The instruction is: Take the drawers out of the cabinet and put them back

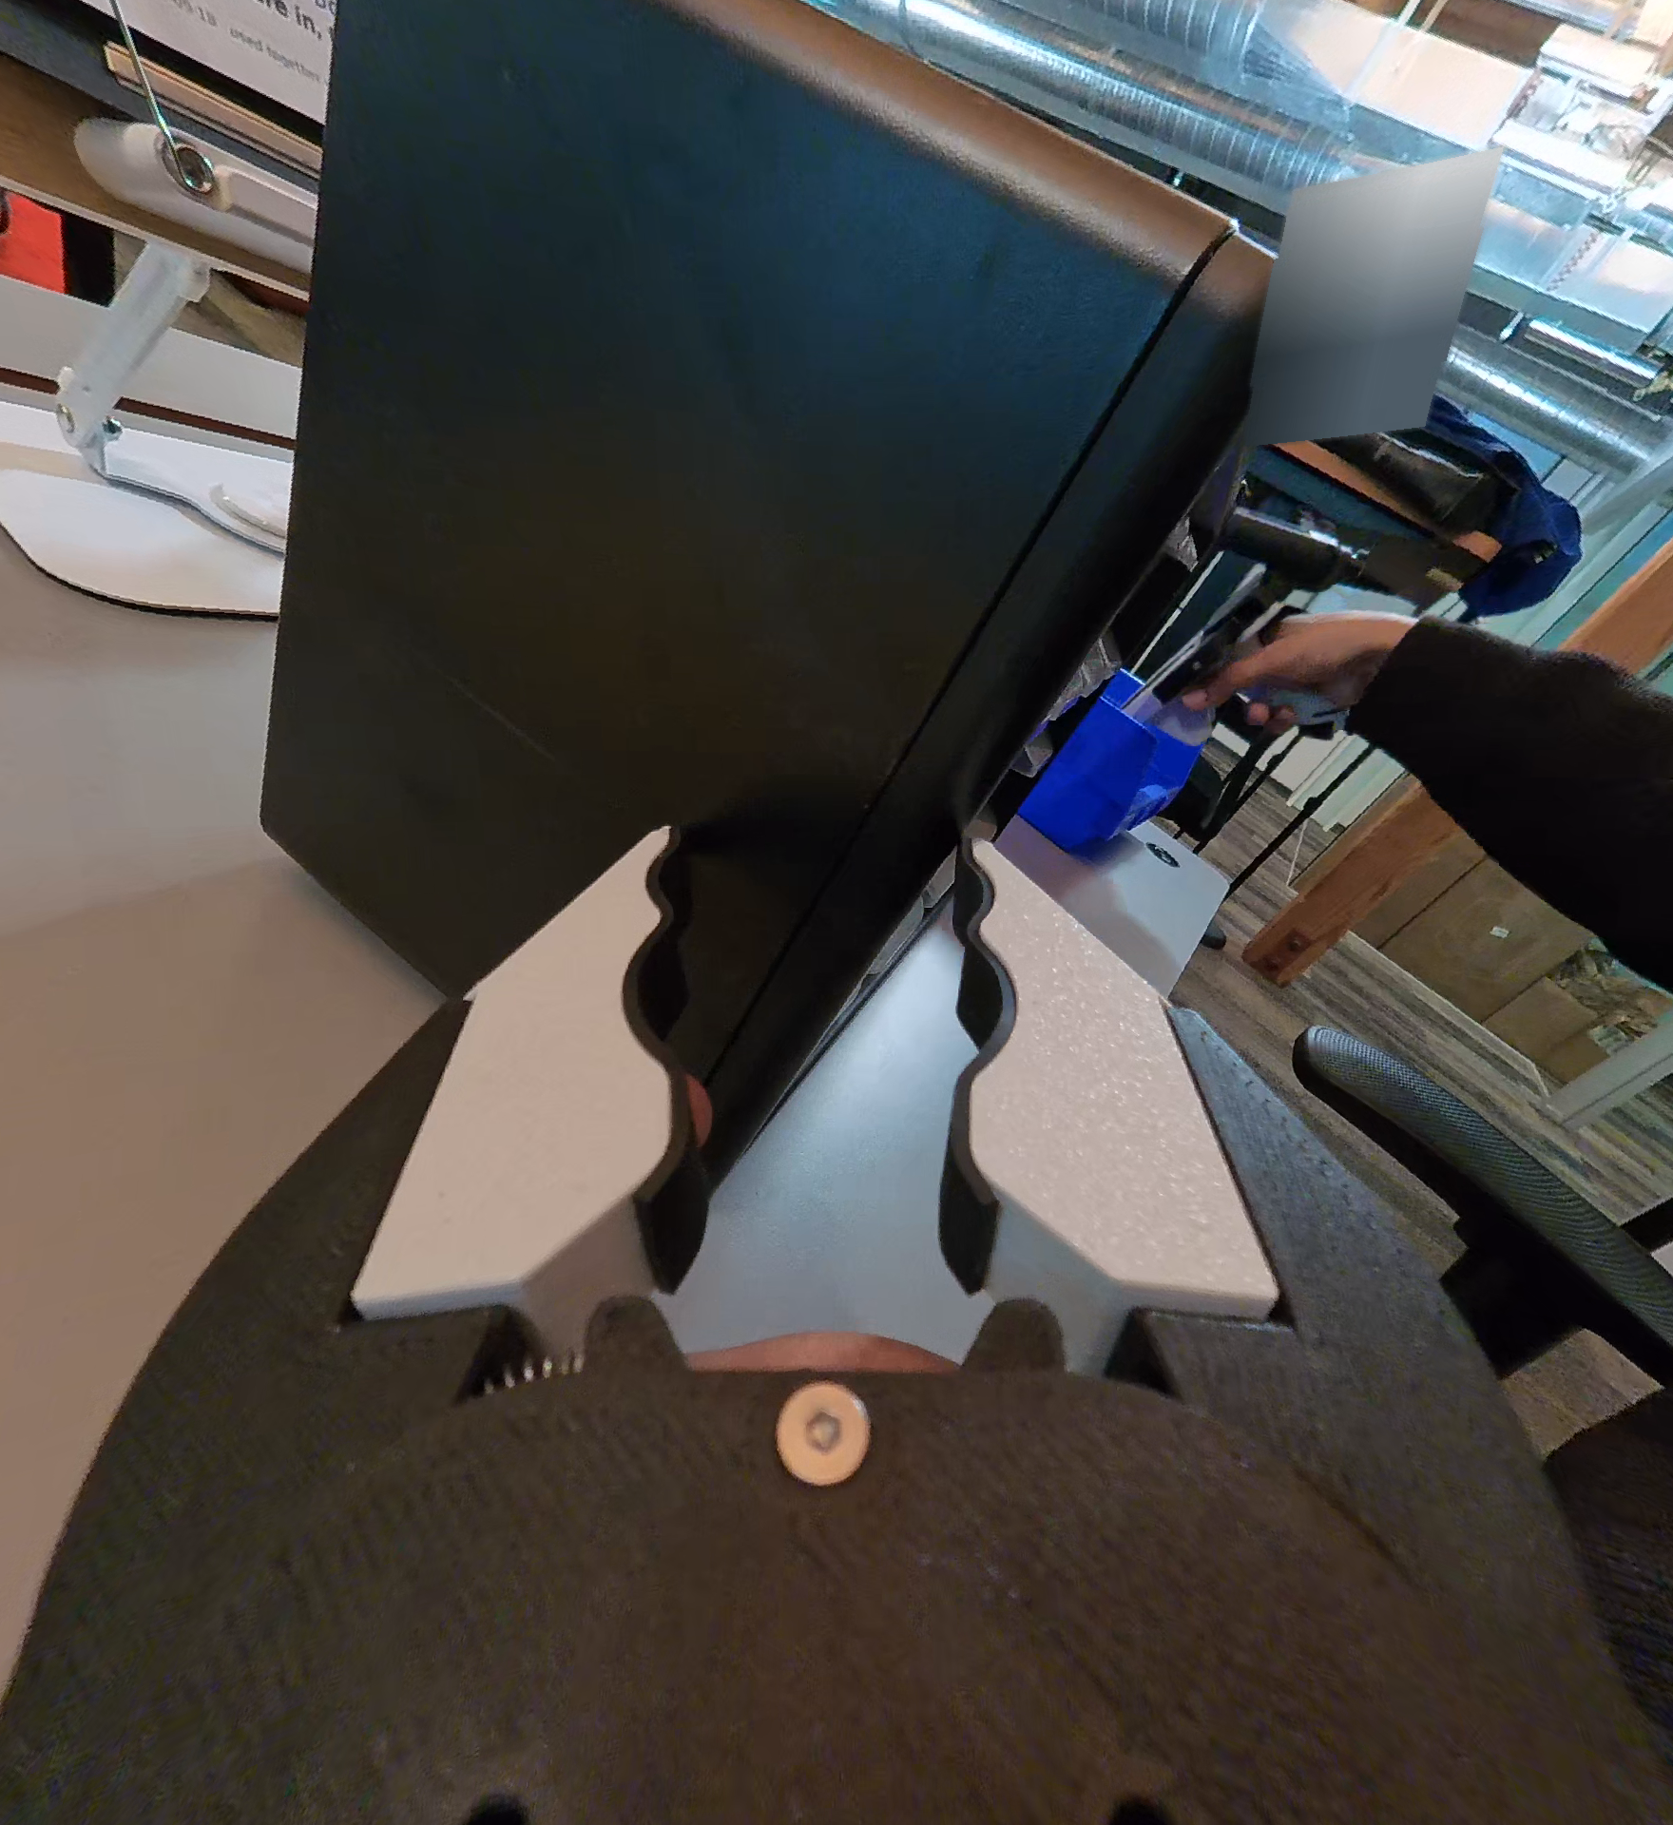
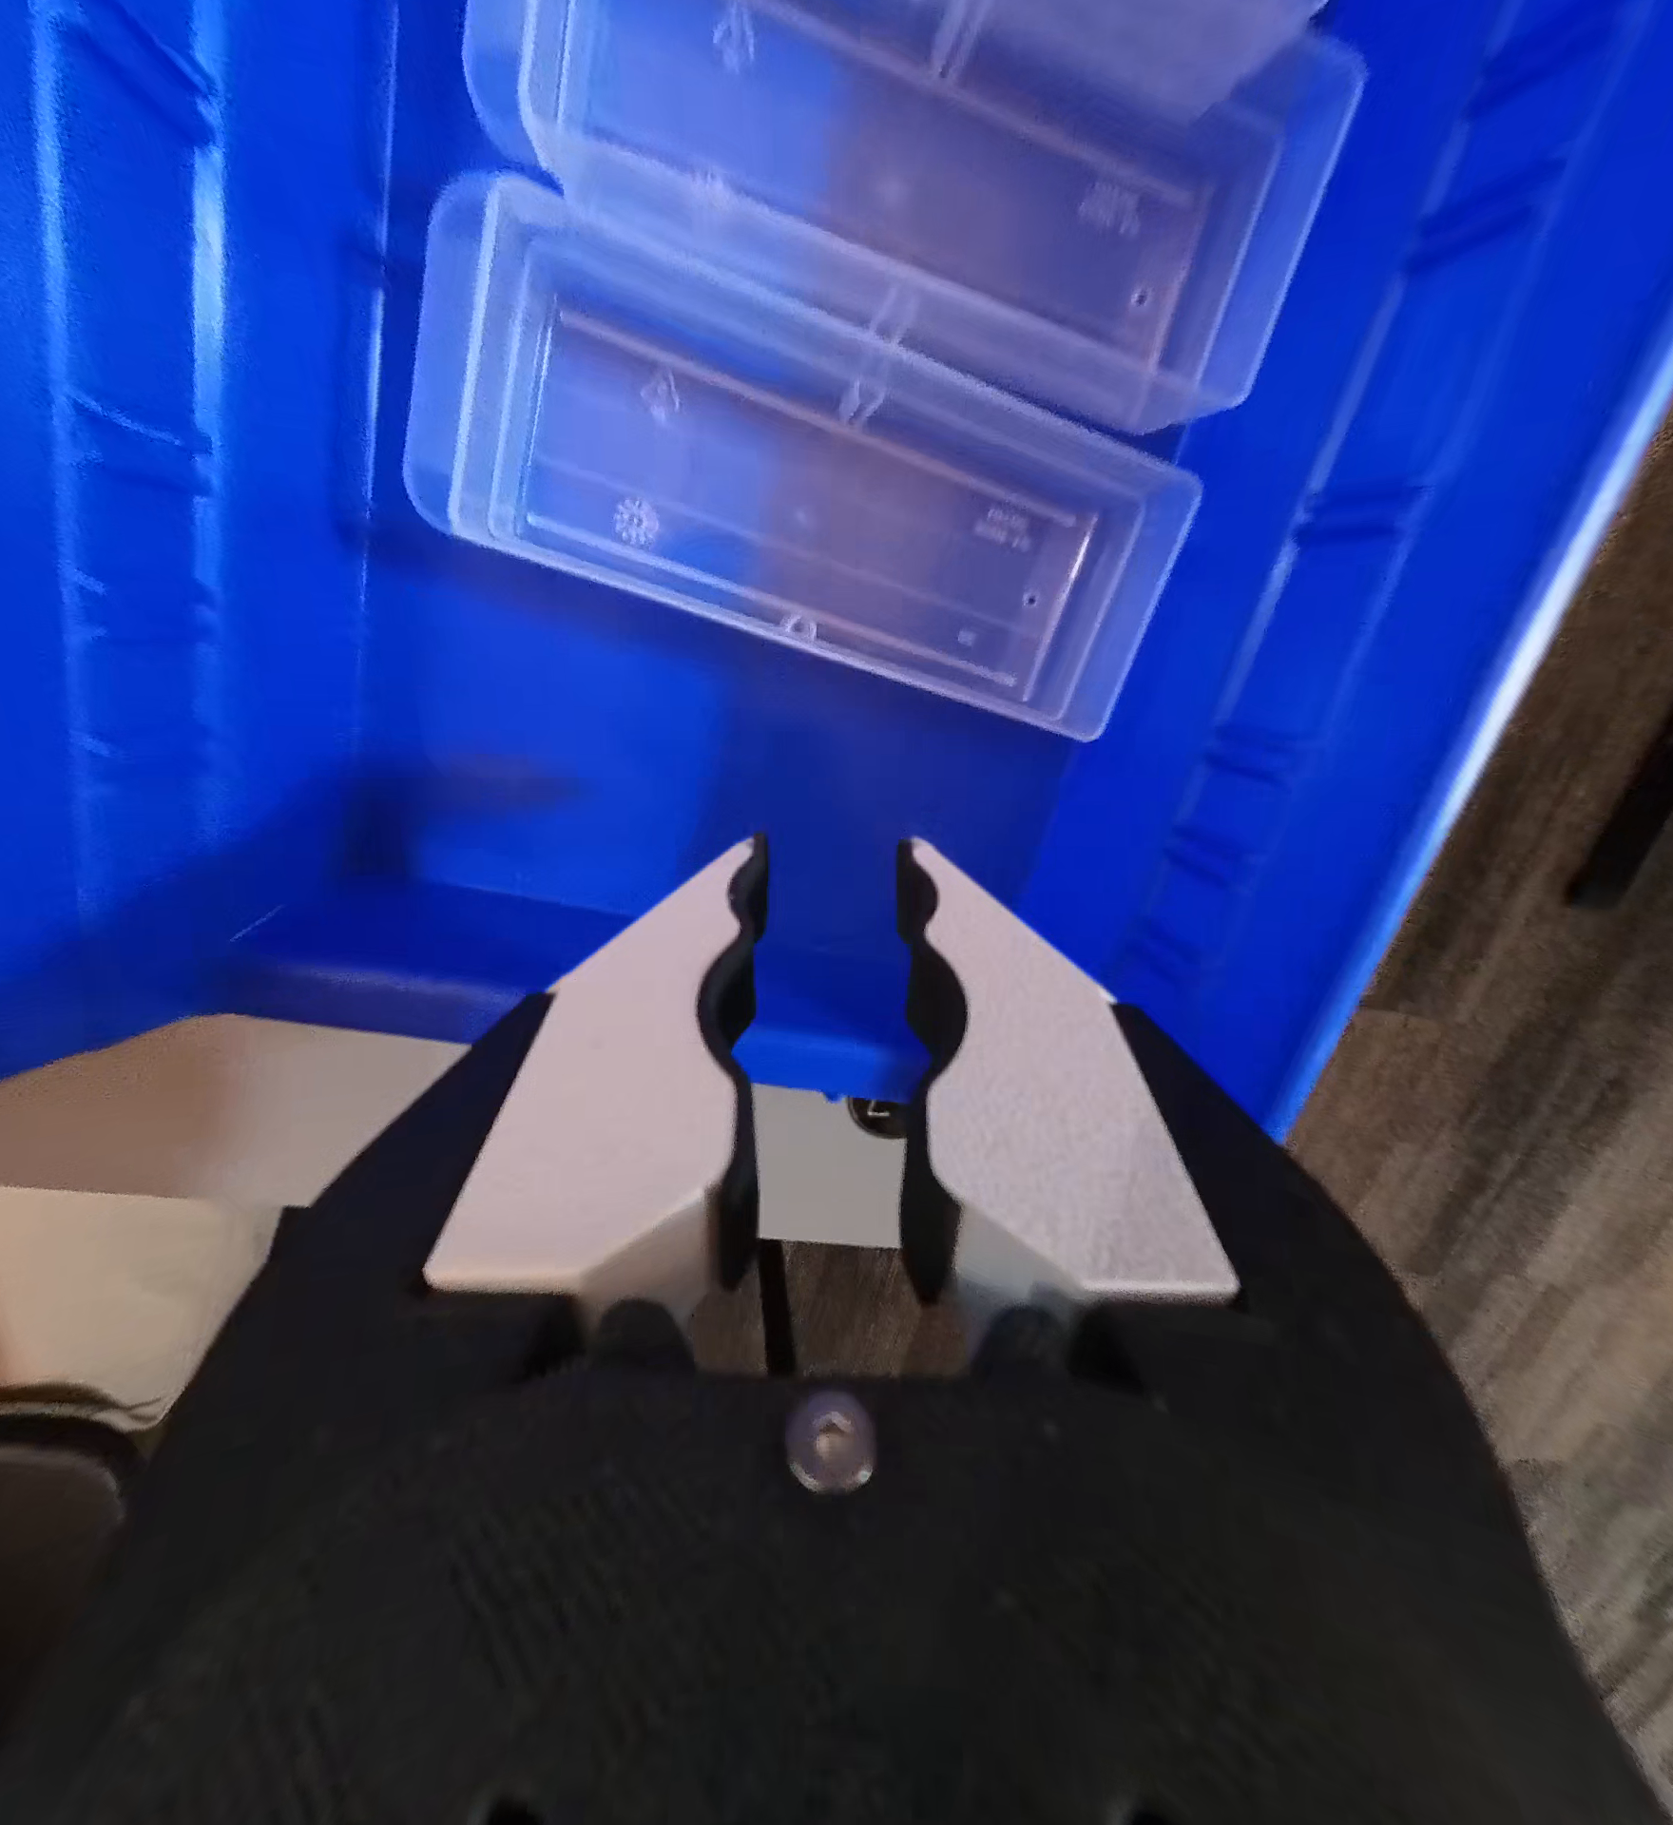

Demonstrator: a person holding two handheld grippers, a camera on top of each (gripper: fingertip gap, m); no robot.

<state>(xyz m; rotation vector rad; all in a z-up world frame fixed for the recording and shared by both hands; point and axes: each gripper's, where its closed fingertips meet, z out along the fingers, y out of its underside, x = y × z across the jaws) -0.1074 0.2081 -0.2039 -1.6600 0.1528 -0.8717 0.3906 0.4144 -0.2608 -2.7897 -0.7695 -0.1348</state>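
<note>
Straddling black cabinet [image 1: 714, 444] corner, left fingers [image 1: 556, 1067] spread; right fingers [image 2: 1000, 1067] parted, empty — clear drawers [image 2: 793, 484] ahead.

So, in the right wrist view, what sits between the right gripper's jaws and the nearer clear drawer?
Only bare blue bin floor lies between the right gripper and the nearer clear drawer, seen in the right wrist view.

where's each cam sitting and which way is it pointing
Left wrist view: on the left gripper, looking along its open jaws at the black cabinet; the right hand shows far off.
Right wrist view: on the right gripper, jaws open, facing into the blue bin holding clear drawers.
Shared: the blue bin.
</note>
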